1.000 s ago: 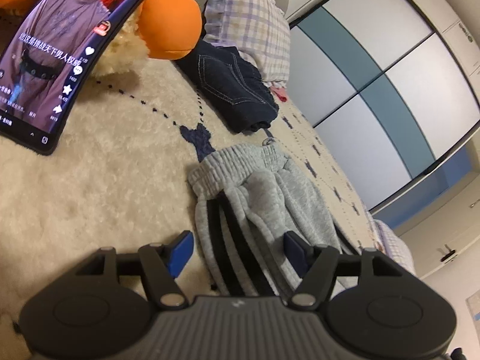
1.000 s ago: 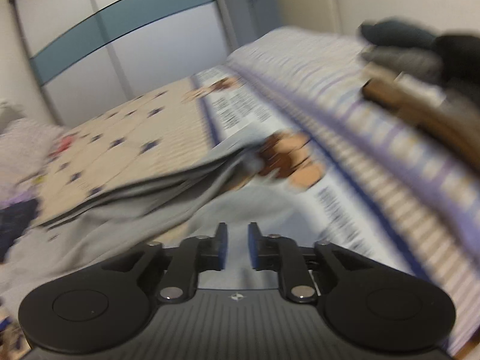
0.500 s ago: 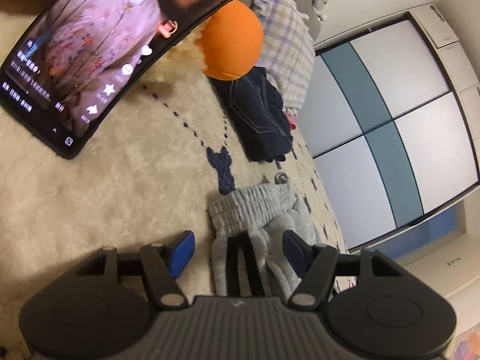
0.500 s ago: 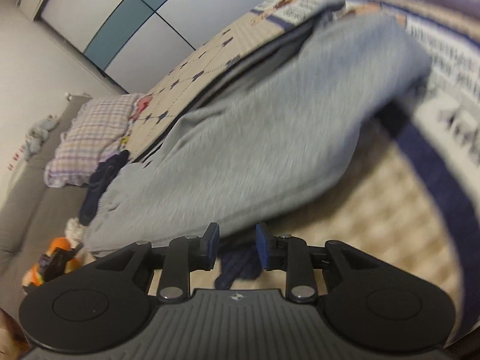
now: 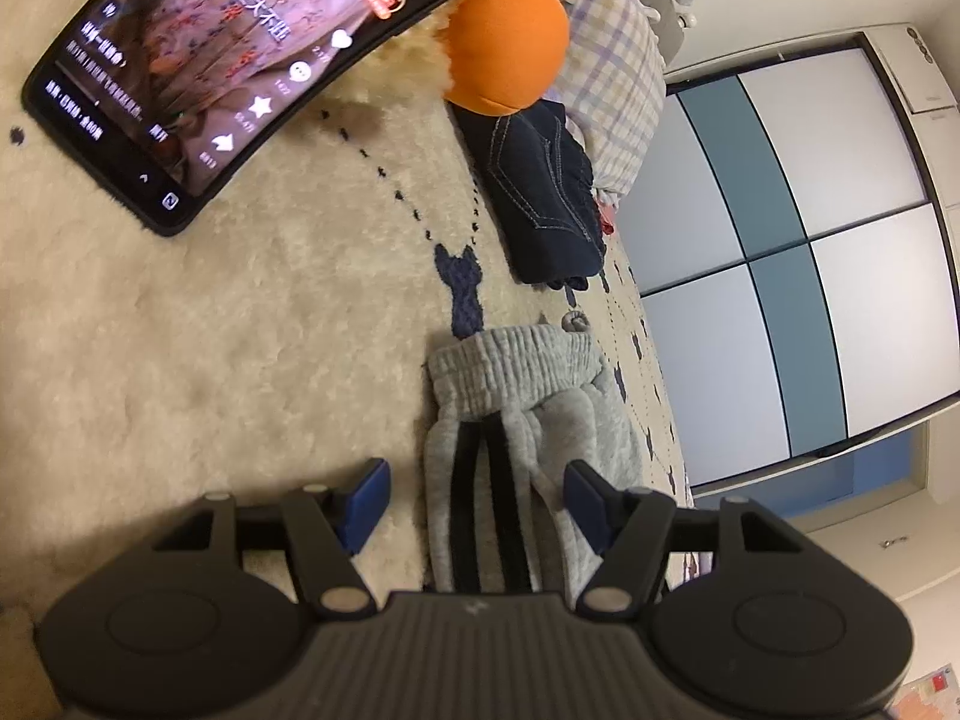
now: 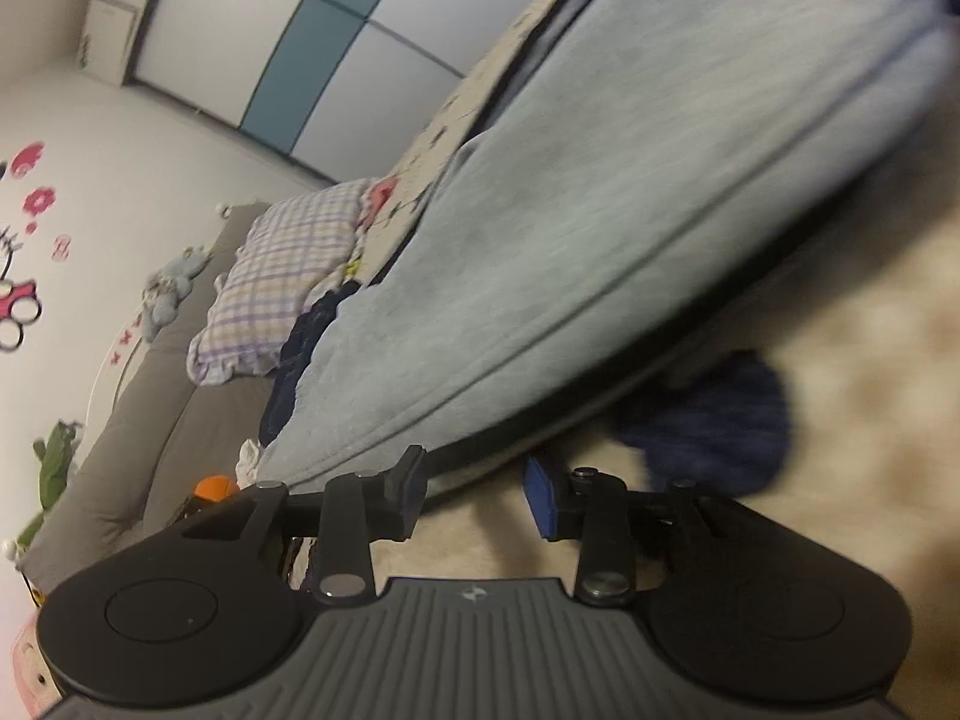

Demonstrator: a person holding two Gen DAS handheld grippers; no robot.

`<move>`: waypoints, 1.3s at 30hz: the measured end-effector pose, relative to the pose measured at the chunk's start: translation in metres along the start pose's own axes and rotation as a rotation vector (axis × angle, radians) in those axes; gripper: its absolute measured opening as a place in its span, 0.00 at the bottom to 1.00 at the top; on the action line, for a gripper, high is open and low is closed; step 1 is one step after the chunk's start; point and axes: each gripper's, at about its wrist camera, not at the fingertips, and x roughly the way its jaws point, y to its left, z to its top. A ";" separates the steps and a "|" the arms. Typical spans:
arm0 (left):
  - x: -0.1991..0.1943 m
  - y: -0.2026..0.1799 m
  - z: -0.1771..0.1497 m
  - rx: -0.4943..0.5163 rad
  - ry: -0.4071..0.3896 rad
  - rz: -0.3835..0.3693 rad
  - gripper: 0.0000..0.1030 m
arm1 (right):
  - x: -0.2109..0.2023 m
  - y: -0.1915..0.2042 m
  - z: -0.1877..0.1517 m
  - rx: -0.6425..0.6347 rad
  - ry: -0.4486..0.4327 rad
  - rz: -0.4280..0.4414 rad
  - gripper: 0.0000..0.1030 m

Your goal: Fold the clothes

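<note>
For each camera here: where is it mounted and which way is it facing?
Left wrist: on the left gripper, angled down at the grey sweatpants waistband on the cream blanket; open fingers show.
Right wrist: on the right gripper, low along the sweatpants; fingers opening, nothing between them.
Shared: sweatpants, plaid pillow, folded jeans, wardrobe doors.

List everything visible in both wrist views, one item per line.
grey sweatpants: one, grey with black side stripes, on the blanket between the left gripper's fingers
fleece blanket: one, cream with navy cat prints, covering the bed
phone: one, black, screen lit, propped at upper left
jeans: one, dark blue, folded beside the pillow
checked pillow: one, purple-white
plush toy: one, orange
wardrobe doors: white and teal, background
left gripper: open, astride the sweatpants
right gripper: jaws opening, nothing between them
</note>
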 end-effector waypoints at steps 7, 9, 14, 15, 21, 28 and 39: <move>0.001 -0.002 -0.004 0.024 -0.015 0.009 0.65 | 0.045 0.033 -0.013 -0.114 -0.024 0.017 0.47; 0.001 -0.001 -0.003 0.025 -0.016 0.008 0.65 | 0.058 0.042 -0.018 -0.132 -0.016 0.029 0.50; 0.001 0.001 -0.003 0.022 -0.014 -0.002 0.65 | 0.085 0.063 -0.029 -0.192 0.022 0.060 0.48; 0.001 0.001 -0.003 0.021 -0.014 -0.004 0.65 | 0.090 0.066 -0.029 -0.191 0.038 0.077 0.45; -0.003 0.004 -0.002 -0.020 -0.021 -0.028 0.66 | 0.087 0.072 -0.021 -0.024 0.087 0.193 0.15; -0.004 0.006 -0.006 -0.128 0.019 -0.082 0.71 | 0.078 0.082 0.003 0.136 0.097 0.294 0.06; 0.016 0.005 -0.021 -0.296 -0.073 -0.154 0.60 | 0.062 0.088 0.008 0.198 0.118 0.325 0.06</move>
